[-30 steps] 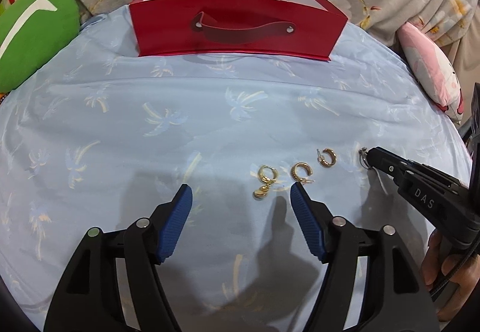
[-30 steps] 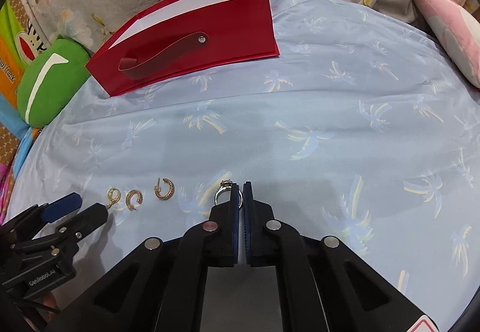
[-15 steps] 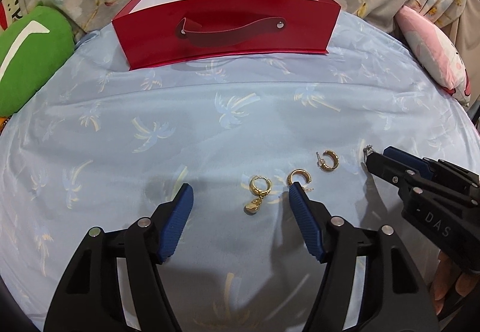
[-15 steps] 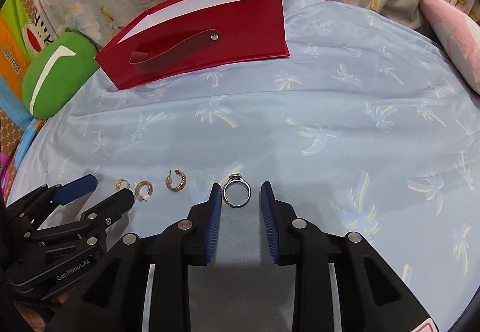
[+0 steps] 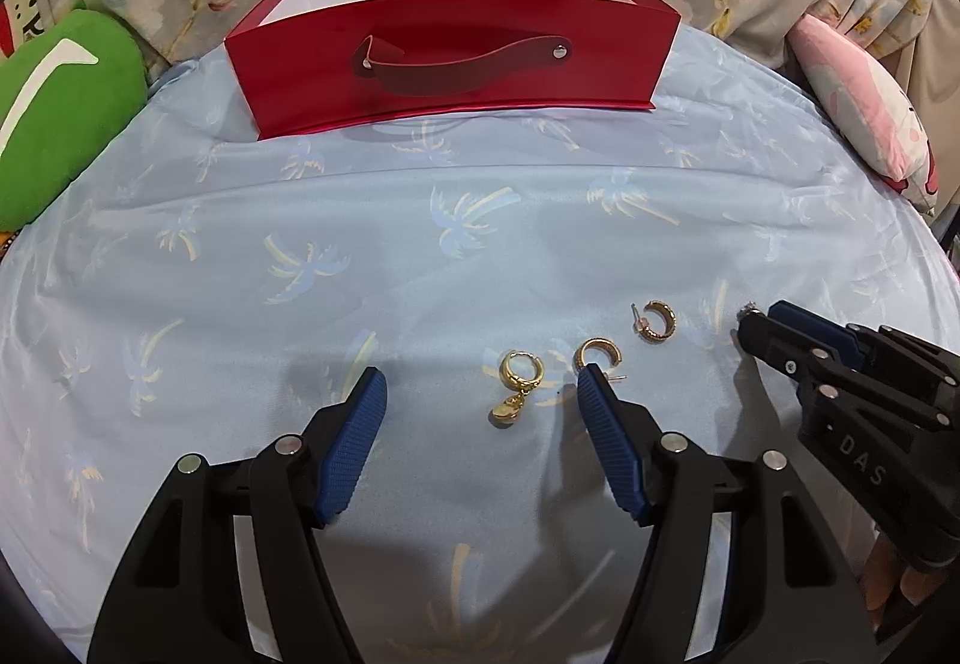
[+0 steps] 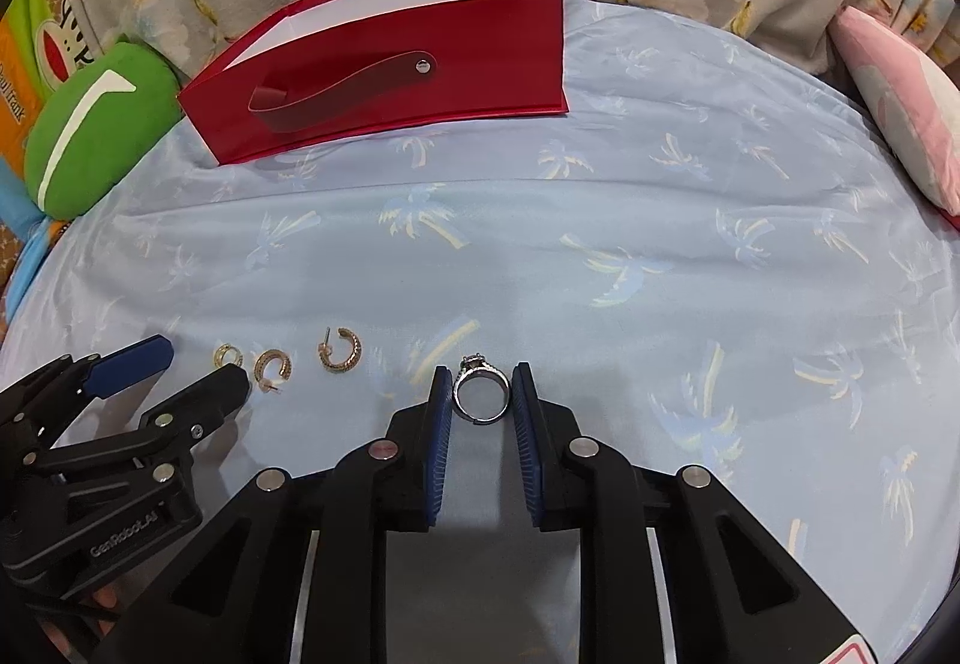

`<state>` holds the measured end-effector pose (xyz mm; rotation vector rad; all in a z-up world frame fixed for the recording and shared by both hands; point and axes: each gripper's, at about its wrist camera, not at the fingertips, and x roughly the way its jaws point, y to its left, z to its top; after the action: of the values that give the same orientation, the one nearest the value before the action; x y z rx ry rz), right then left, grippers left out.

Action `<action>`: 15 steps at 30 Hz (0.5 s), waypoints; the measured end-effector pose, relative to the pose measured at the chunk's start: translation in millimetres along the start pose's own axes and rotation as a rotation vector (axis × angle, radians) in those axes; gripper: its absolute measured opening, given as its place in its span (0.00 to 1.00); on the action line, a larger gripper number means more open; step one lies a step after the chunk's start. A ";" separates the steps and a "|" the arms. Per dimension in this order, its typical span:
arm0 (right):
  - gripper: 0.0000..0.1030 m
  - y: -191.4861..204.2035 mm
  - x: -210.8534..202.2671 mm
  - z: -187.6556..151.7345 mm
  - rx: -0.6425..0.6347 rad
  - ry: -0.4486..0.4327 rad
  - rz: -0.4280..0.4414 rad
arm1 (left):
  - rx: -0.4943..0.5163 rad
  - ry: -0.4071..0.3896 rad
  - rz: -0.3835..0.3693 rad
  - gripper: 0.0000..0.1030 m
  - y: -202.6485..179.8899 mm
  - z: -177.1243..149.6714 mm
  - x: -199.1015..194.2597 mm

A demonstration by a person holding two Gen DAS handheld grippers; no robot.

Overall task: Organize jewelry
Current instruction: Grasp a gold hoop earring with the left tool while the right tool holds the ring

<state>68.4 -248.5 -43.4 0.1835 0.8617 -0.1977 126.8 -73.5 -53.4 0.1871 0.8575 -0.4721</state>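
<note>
- Right wrist view: a silver ring (image 6: 474, 364) with a small clear stone cluster on top lies flat on the blue sheet (image 6: 660, 196), near the sheet's near edge.
- The right tool (image 6: 480, 371) has just been closing; its ribbed blue pads (image 6: 441, 424) now sit narrowly apart and meet the ring's band on both sides, with the ring still resting on the sheet.
- To the ring's left lie three gold earrings in a row: a twisted, textured half hoop (image 5: 667, 319) with a post, a smooth half hoop (image 5: 594, 343), and a small round hoop with a rounded drop charm (image 5: 507, 412).
- The left tool (image 5: 481, 373) stands wide open and holds nothing; the drop earring lies between its blue pads without touching them, and the smooth half hoop sits just at the tip of its right pad.
- The sheet is thin, lightly creased cloth printed with pale palm trees.
- At its far edge stands a glossy red paper bag (image 5: 450, 64), open, white inside, with a riveted strap handle.
- A green plush cushion (image 5: 60, 106) and a pink one (image 5: 864, 112) flank the sheet.
</note>
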 end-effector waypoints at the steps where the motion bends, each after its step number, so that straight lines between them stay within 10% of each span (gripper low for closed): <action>1: 0.19 -0.5 -1.1 -1.3 0.003 0.000 0.003 | 0.008 0.001 0.006 0.62 -1.4 0.3 0.6; 15: 0.19 -3.2 -8.8 -5.6 0.030 -0.006 0.025 | 0.003 -0.015 0.001 0.14 5.9 4.2 0.5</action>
<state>58.0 -249.4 -40.5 0.2212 0.8509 -0.1879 132.8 -69.9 -51.3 0.1865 0.8420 -0.4729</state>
